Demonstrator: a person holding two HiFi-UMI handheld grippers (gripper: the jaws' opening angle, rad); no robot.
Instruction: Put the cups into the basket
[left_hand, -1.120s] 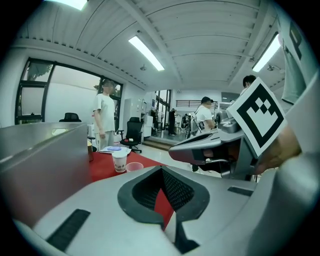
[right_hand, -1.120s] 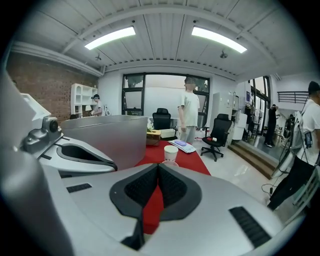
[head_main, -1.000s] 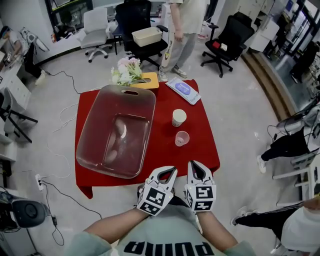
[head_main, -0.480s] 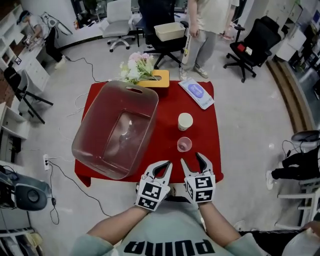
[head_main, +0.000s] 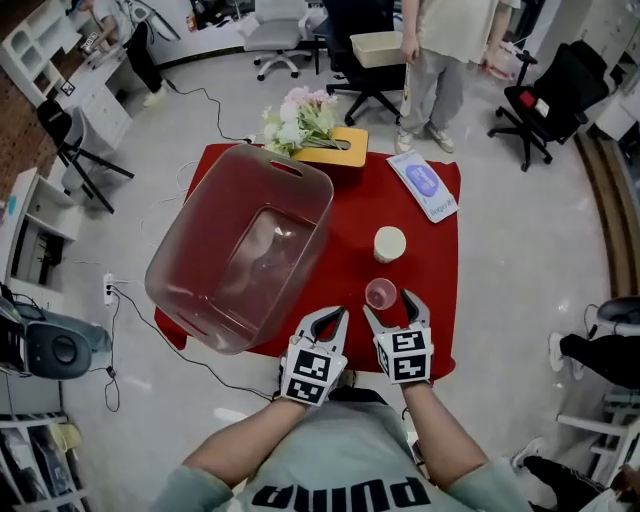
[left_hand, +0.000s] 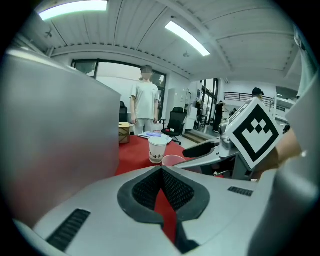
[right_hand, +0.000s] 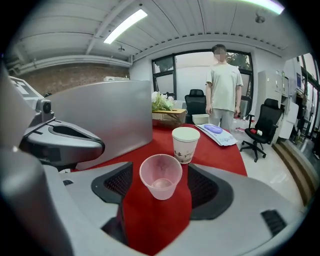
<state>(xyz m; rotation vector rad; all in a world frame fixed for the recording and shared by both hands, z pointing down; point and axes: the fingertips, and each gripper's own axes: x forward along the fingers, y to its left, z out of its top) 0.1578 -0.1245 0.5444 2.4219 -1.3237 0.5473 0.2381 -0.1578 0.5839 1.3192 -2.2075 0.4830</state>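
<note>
A small pink plastic cup (head_main: 380, 293) stands on the red table (head_main: 340, 230), with a white paper cup (head_main: 389, 243) just beyond it. The clear basket (head_main: 240, 250) sits to their left, tilted across the table. My right gripper (head_main: 391, 305) is open; its jaws have just been opening. In the right gripper view the pink cup (right_hand: 161, 176) stands between the pads without touching them, the white cup (right_hand: 185, 144) behind it. My left gripper (head_main: 336, 317) is shut on nothing, beside the basket's near corner. The left gripper view shows both cups (left_hand: 157, 149) ahead to the right.
A flower bunch (head_main: 300, 118), a tan box (head_main: 335, 150) and a blue-and-white packet (head_main: 428, 187) lie at the table's far edge. A person (head_main: 440, 50) stands beyond it among office chairs (head_main: 550, 95). The table's near edge is right under the grippers.
Both grippers have moved forward and down over the table's near edge. The right jaws have gone from shut to wide open and now flank the pink cup.
</note>
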